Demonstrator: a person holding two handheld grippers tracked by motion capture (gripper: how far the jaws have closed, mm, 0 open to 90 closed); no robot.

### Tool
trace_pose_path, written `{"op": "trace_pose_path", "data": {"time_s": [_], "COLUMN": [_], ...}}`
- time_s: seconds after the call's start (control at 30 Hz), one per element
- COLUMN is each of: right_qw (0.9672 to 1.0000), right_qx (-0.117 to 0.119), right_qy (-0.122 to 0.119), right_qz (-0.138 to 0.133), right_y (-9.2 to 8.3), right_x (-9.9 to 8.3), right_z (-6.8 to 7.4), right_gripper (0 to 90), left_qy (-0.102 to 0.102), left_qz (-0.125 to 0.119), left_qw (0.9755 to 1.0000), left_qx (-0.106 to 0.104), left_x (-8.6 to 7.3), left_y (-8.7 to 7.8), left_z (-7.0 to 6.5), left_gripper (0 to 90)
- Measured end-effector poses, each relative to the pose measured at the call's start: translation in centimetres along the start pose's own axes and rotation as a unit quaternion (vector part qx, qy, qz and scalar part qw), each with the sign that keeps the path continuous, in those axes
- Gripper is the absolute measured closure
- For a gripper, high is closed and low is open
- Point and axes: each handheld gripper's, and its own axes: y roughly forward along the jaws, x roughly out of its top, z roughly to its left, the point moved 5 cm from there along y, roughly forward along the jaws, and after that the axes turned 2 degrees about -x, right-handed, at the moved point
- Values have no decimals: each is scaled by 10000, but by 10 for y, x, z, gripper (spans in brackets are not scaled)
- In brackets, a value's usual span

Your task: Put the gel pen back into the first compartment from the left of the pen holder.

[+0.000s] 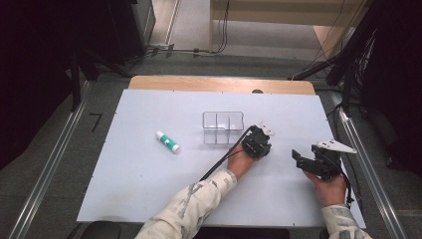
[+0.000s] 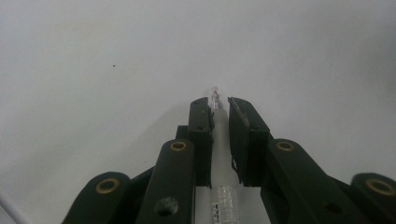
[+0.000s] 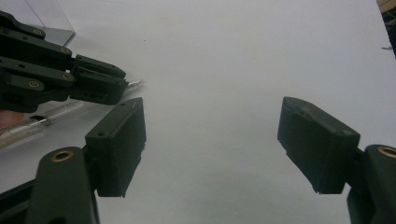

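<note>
My left gripper narrows around the clear pen lying on the white table; right gripper waits wide open. Next: squeeze firmly, then lift.

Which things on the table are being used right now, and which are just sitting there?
In use:
- clear pen, lying on the table between the jaws of the left gripper
- left gripper, nearly shut around it

Just lying about:
- glue stick
- clear box
- right gripper, open and holding nothing
</note>
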Motion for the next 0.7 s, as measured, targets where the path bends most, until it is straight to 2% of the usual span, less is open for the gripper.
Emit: {"op": "trace_pose_path", "data": {"time_s": [0.23,0.4,0.7], "right_qw": [10000,10000,10000], "right_qx": [0,-1,-1], "right_qy": [-5,2,-3], "right_qz": [-6,-10,-5], "right_y": [0,0,0], "right_x": [0,0,0], "right_z": [0,0,0], "right_gripper": [221,221,222], "left_qy": [10,-78,-48], "left_qz": [-50,-161,-308], "left_qw": [10000,9998,9995], "left_qx": [20,-14,-49], "left_x": [1,5,9], "left_y": [-1,-5,-10], "left_z": [0,1,-3], "left_gripper": [802,807,809]}}
